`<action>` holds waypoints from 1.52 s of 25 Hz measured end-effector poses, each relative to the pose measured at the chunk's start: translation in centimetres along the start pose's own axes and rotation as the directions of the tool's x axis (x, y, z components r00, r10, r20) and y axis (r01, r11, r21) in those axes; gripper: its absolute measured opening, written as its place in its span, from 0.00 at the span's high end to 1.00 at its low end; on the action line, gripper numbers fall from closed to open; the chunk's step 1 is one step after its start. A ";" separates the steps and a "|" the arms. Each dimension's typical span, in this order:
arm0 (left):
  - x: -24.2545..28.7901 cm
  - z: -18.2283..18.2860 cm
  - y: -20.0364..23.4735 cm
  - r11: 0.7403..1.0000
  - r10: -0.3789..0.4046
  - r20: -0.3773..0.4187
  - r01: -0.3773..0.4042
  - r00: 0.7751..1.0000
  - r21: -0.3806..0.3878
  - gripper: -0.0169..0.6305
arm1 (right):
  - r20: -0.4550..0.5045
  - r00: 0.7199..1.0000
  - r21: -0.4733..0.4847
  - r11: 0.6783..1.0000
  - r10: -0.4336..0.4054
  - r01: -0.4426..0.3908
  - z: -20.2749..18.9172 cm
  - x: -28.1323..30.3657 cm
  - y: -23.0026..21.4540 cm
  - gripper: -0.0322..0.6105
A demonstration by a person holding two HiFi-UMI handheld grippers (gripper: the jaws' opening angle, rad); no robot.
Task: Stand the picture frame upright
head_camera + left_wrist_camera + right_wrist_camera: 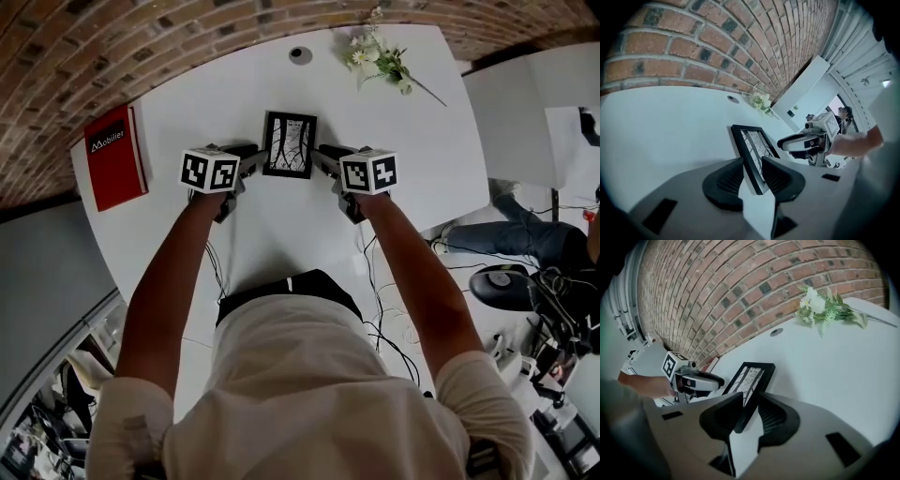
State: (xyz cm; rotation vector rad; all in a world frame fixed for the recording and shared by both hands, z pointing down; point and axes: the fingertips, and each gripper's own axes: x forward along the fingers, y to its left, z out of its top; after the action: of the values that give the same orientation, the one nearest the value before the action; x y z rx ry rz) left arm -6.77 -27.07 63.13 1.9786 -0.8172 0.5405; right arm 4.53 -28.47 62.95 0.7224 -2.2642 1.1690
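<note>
A black picture frame point(289, 144) with a branch print stands on its lower edge on the white table point(422, 141), leaning back a little. My left gripper point(255, 161) is at its left side and my right gripper point(323, 159) at its right. In the left gripper view the frame's lower corner point(752, 145) sits between the open jaws point(752, 176), with a thin gap at the left pad. The right gripper view shows the frame's other corner point(752, 376) between that gripper's jaws point(750, 413), with a sliver of table by the right pad.
A red book point(114, 155) lies at the table's left edge. A sprig of white flowers point(380, 58) lies at the far right, next to a round cable hole point(300, 54). A brick wall runs behind the table. Cables point(384, 319) hang off the near edge.
</note>
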 end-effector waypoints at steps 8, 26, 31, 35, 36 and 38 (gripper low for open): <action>1.6 -0.1 0.3 1.000 -0.015 -0.016 0.015 1.000 -0.008 0.78 | -0.048 0.999 0.024 1.000 -0.017 0.019 -0.1 1.7 -0.8 0.82; 2.0 0.5 -1.0 0.999 0.039 -0.025 -0.038 0.999 0.039 0.81 | -0.062 0.997 -0.009 0.999 -0.036 0.035 0.0 1.1 -0.9 0.82; 1.3 1.9 -2.5 0.994 0.039 0.000 -0.039 0.999 0.101 0.83 | -0.039 0.998 -0.053 0.998 -0.042 0.040 0.7 -0.2 -0.7 0.83; 0.6 2.4 -3.6 0.987 0.050 0.014 -0.052 0.999 0.151 0.83 | -0.018 0.998 -0.121 0.991 -0.052 0.049 1.4 -1.3 -0.2 0.83; 0.4 2.5 -3.9 0.985 0.053 0.024 -0.056 0.998 0.163 0.83 | -0.013 0.998 -0.132 0.990 -0.054 0.052 1.5 -1.6 -0.1 0.83; 0.0 3.0 -4.5 0.980 0.058 0.047 -0.066 0.997 0.186 0.85 | -0.002 0.998 -0.146 0.988 -0.056 0.055 1.8 -2.2 0.2 0.83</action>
State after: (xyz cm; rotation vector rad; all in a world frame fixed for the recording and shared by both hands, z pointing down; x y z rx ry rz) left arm -3.38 -28.01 59.05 2.1480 -0.8831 0.6355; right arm 5.72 -29.40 60.53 0.7186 -2.2819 0.9669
